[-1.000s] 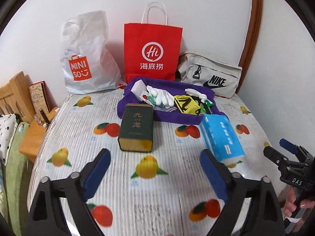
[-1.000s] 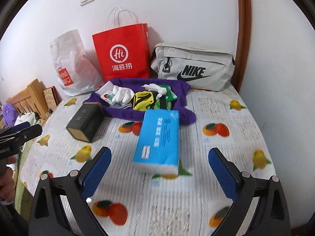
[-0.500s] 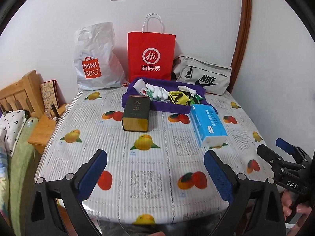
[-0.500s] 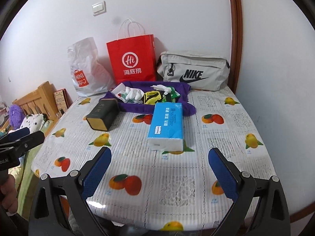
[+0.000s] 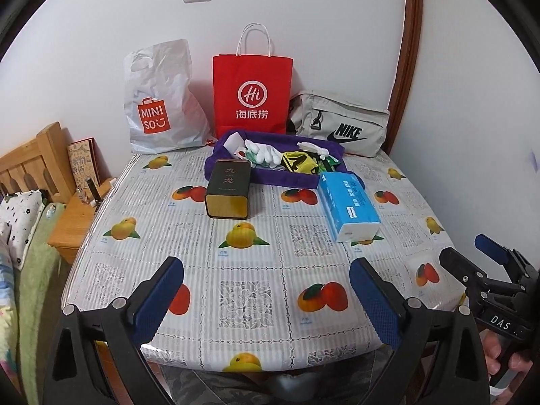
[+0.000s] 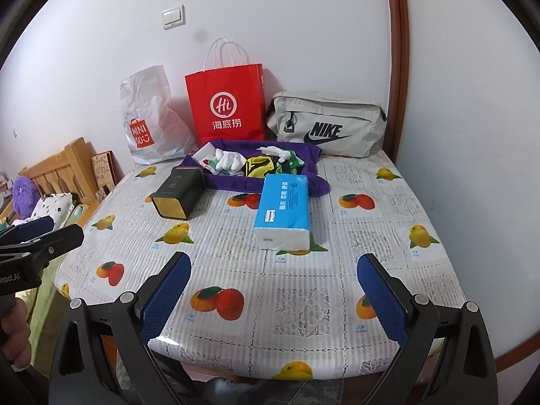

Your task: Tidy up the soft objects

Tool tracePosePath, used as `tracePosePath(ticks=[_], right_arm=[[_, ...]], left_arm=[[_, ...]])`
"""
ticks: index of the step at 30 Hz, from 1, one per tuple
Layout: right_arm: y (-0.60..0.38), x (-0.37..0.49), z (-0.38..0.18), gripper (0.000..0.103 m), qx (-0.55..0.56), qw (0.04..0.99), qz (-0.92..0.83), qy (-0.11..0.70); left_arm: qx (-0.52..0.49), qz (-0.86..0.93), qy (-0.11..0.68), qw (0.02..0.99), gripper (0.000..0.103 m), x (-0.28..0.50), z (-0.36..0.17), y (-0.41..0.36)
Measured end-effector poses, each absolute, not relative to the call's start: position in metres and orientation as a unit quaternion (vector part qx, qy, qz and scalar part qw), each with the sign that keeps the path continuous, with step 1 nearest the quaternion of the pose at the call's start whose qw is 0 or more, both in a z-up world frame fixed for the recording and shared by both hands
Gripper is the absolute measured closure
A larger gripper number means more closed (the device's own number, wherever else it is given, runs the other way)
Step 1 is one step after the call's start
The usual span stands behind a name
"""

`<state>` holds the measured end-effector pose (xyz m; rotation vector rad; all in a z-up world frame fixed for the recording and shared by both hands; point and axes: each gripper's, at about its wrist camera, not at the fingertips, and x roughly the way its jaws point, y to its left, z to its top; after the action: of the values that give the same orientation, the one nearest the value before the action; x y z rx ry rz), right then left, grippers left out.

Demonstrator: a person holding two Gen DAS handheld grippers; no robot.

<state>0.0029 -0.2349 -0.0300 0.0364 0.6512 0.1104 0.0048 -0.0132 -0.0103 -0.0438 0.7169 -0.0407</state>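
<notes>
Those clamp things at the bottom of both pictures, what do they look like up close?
Each is a handheld black plastic frame with silver bolts at the joints and two fingers faced with textured blue pads. The left gripper and right gripper look alike. From the left view, the right one's body bears white letters "DAS"; from the right view, the left one's reads "obot.AI". No cables or sleeves show.

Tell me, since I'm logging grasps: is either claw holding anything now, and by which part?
Nothing is held. The left claw and right claw are both open, hanging over the table's near edge.
</notes>
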Motion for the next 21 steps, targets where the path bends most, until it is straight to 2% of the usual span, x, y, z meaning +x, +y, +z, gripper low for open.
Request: tracePosePath(ticks=[21], right_arm=[[-0.239, -0.0023, -0.0313, 0.005, 0.025, 0.945, 0.053, 0.321]], left_arm=[[-0.012, -0.008, 0.354, 0.935, 0.003, 0.0034, -0.0101, -0.0127]])
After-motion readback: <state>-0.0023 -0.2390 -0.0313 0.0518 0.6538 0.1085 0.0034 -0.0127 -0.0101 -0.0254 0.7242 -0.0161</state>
